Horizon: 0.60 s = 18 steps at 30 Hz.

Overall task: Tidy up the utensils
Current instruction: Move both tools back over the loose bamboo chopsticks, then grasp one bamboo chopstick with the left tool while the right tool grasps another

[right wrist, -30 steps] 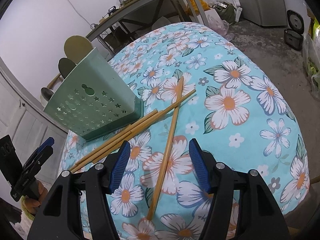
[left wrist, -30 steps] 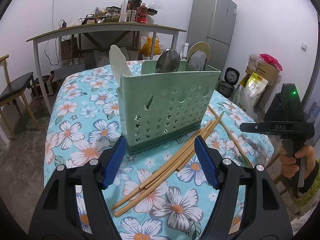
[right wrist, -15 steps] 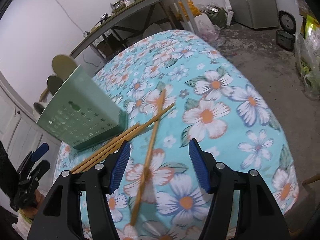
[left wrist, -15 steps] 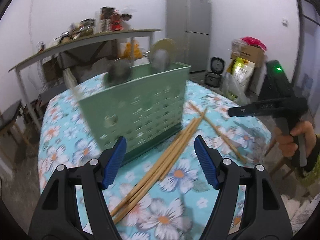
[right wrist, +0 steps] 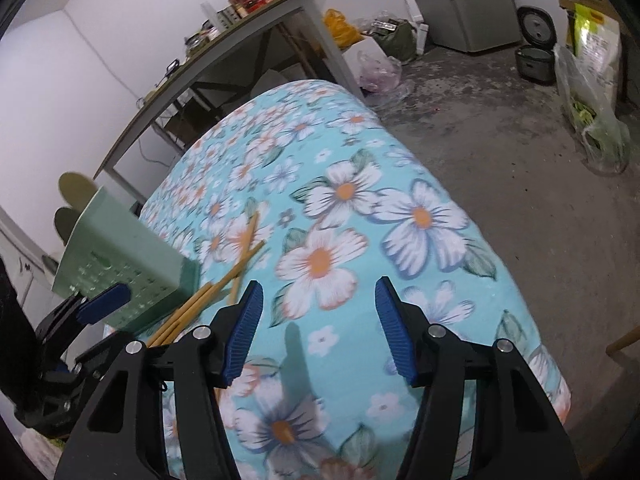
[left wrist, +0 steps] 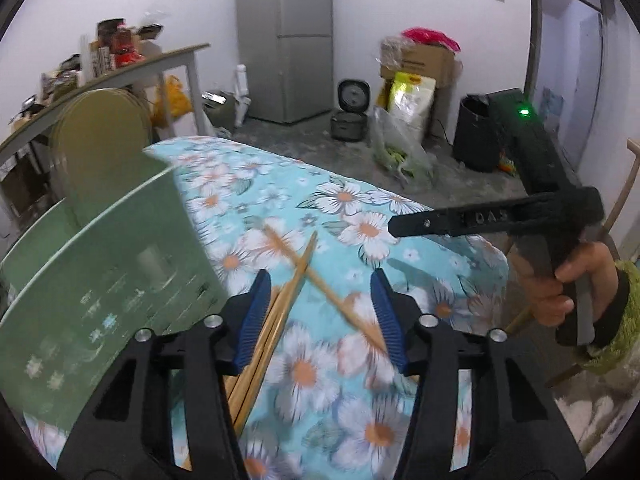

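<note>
Several wooden chopsticks (left wrist: 280, 316) lie on the floral tablecloth (left wrist: 352, 240), most bundled beside a green perforated utensil holder (left wrist: 104, 276); one single chopstick (left wrist: 332, 300) crosses them. Spoons (left wrist: 100, 136) stand in the holder. My left gripper (left wrist: 320, 320) is open and empty, low over the chopsticks. My right gripper (right wrist: 318, 328) is open and empty above the cloth, right of the chopsticks (right wrist: 212, 292) and the holder (right wrist: 120, 264). The left gripper (right wrist: 100, 300) also shows in the right wrist view, and the right gripper body (left wrist: 500, 216) in the left wrist view.
The table's right edge (right wrist: 520, 288) drops to a concrete floor. A long cluttered side table (right wrist: 240, 28), a fridge (left wrist: 288, 36), a rice cooker (left wrist: 352, 120), bags and boxes (left wrist: 412, 92) stand around the room.
My left gripper has swung right and closer, so the holder slid to the left edge and the chopsticks lie between my fingers. My right gripper has moved right, away from the chopsticks.
</note>
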Each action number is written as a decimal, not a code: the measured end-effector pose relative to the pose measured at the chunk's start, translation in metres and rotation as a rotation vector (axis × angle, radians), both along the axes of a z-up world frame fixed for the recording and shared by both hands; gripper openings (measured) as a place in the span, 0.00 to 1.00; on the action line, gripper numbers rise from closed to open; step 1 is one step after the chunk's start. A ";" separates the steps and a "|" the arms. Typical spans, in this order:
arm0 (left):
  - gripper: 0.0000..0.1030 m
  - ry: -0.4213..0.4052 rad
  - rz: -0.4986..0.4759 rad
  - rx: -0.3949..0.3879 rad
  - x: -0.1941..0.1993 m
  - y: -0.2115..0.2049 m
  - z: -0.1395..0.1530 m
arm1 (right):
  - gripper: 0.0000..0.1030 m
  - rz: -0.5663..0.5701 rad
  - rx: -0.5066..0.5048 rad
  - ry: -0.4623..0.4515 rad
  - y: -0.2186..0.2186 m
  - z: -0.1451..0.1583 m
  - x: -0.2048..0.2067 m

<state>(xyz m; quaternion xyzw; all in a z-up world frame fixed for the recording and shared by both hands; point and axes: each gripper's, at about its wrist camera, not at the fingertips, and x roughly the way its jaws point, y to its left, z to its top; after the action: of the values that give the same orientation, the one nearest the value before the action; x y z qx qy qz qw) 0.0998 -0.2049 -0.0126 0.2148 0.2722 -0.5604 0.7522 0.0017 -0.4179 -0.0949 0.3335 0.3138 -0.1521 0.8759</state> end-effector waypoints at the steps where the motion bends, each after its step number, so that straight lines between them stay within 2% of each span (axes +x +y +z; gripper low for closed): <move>1: 0.41 0.009 -0.008 0.017 0.003 -0.012 -0.003 | 0.52 -0.007 0.001 -0.002 -0.003 -0.002 -0.001; 4: 0.35 0.025 -0.017 0.053 0.012 -0.035 -0.011 | 0.47 -0.025 -0.001 -0.009 -0.011 -0.007 -0.001; 9: 0.31 0.021 -0.021 0.112 0.023 -0.070 -0.025 | 0.45 -0.036 0.017 -0.025 -0.025 -0.014 -0.004; 14: 0.21 -0.007 -0.001 0.189 0.033 -0.093 -0.039 | 0.44 -0.029 0.021 -0.037 -0.031 -0.017 -0.002; 18: 0.20 -0.010 0.009 0.231 0.036 -0.100 -0.049 | 0.44 -0.026 0.026 -0.046 -0.035 -0.017 -0.001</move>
<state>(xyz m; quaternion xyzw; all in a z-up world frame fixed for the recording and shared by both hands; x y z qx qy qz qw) 0.1359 -0.3051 -0.0614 0.3016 0.3319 -0.5210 0.7263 0.0011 -0.4529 -0.1119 0.3522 0.2911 -0.1514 0.8765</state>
